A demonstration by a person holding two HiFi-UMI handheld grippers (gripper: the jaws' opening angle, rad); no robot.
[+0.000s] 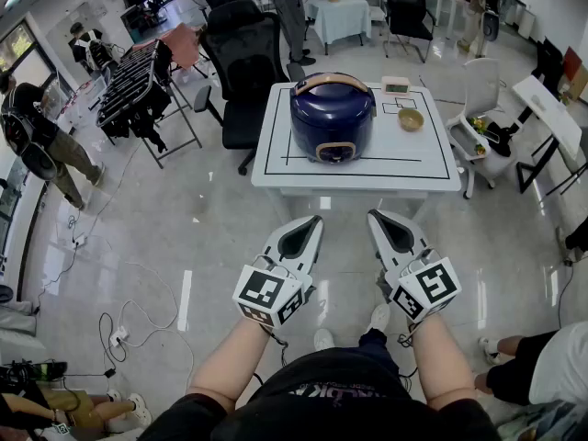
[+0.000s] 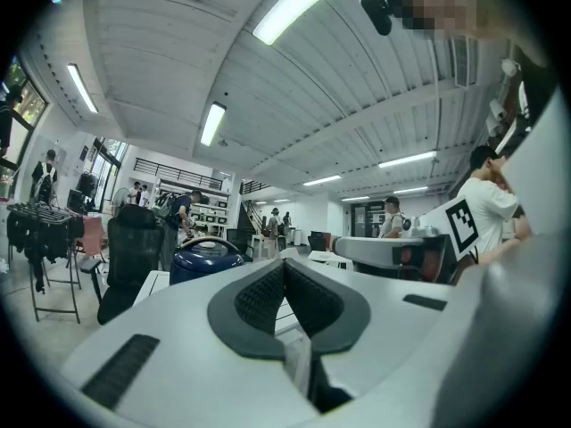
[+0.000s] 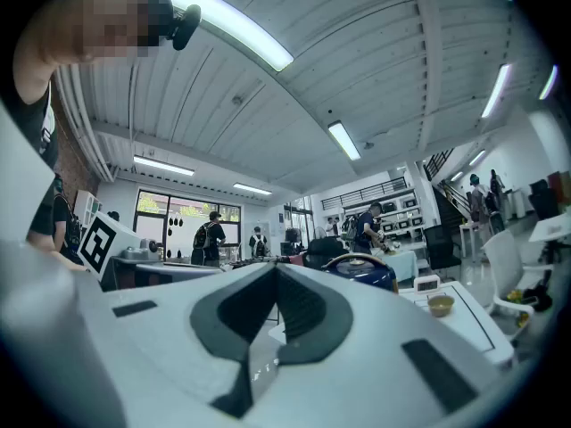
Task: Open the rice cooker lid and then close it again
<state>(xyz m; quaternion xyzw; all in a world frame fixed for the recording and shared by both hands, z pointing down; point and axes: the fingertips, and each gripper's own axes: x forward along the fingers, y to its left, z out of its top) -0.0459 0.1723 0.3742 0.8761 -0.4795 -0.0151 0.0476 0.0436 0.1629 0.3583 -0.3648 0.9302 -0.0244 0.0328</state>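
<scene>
A dark blue rice cooker (image 1: 332, 116) with a tan carry handle and its lid down stands on the small white table (image 1: 276, 159) ahead. Both grippers hang short of the table's near edge, apart from the cooker. My left gripper (image 1: 317, 220) is shut with nothing in it, and my right gripper (image 1: 373, 216) is shut and empty too. The left gripper view shows the cooker (image 2: 205, 259) beyond the closed jaws, left of them. In the right gripper view the cooker (image 3: 361, 271) sits past the jaws, to their right.
On the table, right of the cooker, sit a small tan bowl (image 1: 411, 119) and a little white clock (image 1: 396, 85). A black office chair (image 1: 243, 67) stands behind the table at left, a white chair (image 1: 482, 118) at right. People stand around the room; cables (image 1: 119, 324) lie on the floor.
</scene>
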